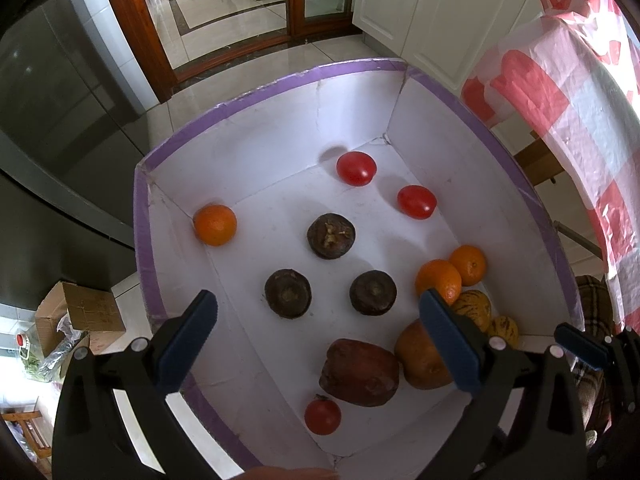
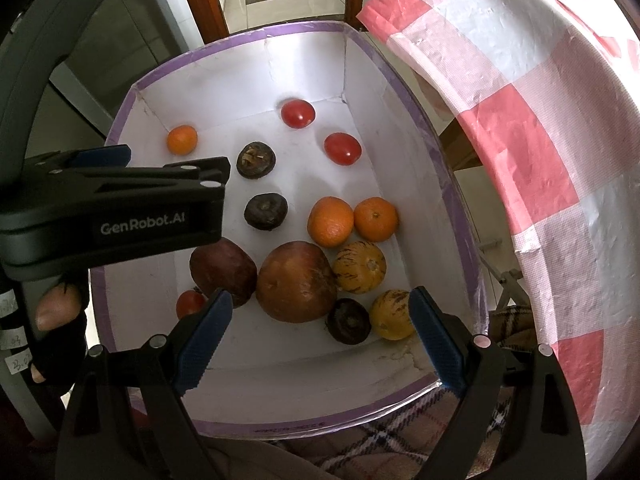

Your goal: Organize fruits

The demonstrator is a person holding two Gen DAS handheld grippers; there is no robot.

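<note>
A white box with a purple rim [image 1: 240,96] [image 2: 224,40] holds loose fruit: red tomatoes [image 1: 356,168] [image 2: 298,113], oranges [image 1: 215,225] [image 2: 331,222], dark mangosteens [image 1: 331,235] [image 2: 266,211], a dark red apple [image 1: 360,372] [image 2: 223,266], a large brown-orange fruit [image 2: 296,286] and striped yellow melons [image 2: 360,267]. My left gripper [image 1: 320,336] is open and empty above the box's near left part; it also shows in the right wrist view [image 2: 120,184]. My right gripper [image 2: 320,334] is open and empty above the near end of the box.
A table with a red and white checked cloth [image 1: 560,80] [image 2: 540,140] stands right of the box. A dark cabinet [image 1: 60,100] is at the left, and a cardboard carton [image 1: 80,312] sits on the tiled floor. A plaid cloth [image 2: 380,440] lies under the box's near edge.
</note>
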